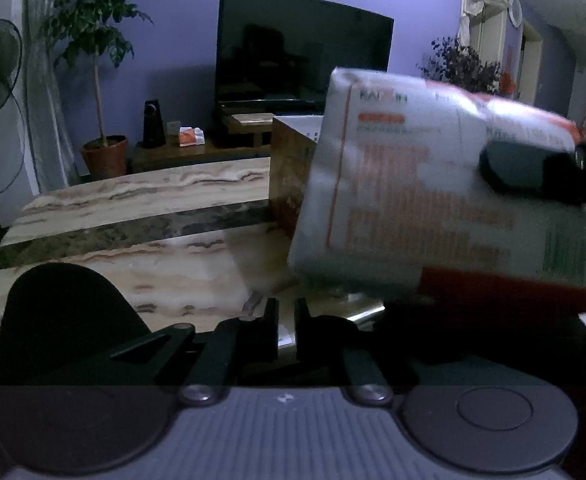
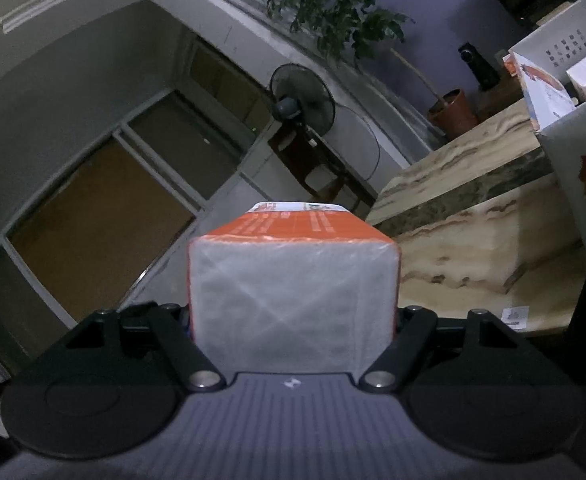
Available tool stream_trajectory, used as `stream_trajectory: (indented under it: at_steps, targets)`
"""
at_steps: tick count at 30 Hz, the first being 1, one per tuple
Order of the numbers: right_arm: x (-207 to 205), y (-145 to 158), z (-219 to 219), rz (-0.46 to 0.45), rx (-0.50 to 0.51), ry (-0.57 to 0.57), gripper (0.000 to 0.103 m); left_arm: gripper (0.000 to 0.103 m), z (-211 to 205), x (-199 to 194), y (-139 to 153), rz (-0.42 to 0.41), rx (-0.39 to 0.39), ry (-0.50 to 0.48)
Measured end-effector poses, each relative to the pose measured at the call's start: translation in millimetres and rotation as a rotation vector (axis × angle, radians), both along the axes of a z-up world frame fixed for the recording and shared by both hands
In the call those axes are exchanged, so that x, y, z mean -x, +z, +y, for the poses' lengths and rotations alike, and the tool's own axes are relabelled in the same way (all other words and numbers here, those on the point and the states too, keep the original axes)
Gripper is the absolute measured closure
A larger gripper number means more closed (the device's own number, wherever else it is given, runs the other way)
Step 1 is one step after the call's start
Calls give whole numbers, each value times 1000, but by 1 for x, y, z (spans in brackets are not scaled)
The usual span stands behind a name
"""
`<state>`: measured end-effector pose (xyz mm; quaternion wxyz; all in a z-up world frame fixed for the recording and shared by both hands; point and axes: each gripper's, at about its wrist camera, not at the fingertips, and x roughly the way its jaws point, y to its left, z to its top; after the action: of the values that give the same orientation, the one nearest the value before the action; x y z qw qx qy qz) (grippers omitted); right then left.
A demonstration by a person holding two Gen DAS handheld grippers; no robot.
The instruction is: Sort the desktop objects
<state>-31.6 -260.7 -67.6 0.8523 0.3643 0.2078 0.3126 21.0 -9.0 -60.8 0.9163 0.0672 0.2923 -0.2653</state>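
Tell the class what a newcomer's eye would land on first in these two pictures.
The white and orange tissue pack fills the middle of the right wrist view, clamped in the right gripper. In the left wrist view it hangs tilted over the wooden table, with the dark television behind.

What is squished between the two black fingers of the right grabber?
A white and orange tissue pack fills the whole gap of the right gripper, gripped on both sides. The right wrist view shows it.
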Motion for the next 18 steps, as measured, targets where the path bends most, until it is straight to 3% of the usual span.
stream_trajectory:
  at_steps: [13,15,16,18]
  targets:
    - [-5,0,-20,18,17,-102,26,94,-1,-2,-1,-7,-35,24]
    - [-5,-1,-25,20,20,-123,26,87,0,-2,-1,-7,-35,24]
    - [-6,-2,-28,22,24,-135,26,78,-1,-2,-1,-10,-36,23]
    - [-7,-4,-32,27,29,-155,26,78,-1,1,0,-21,-39,14]
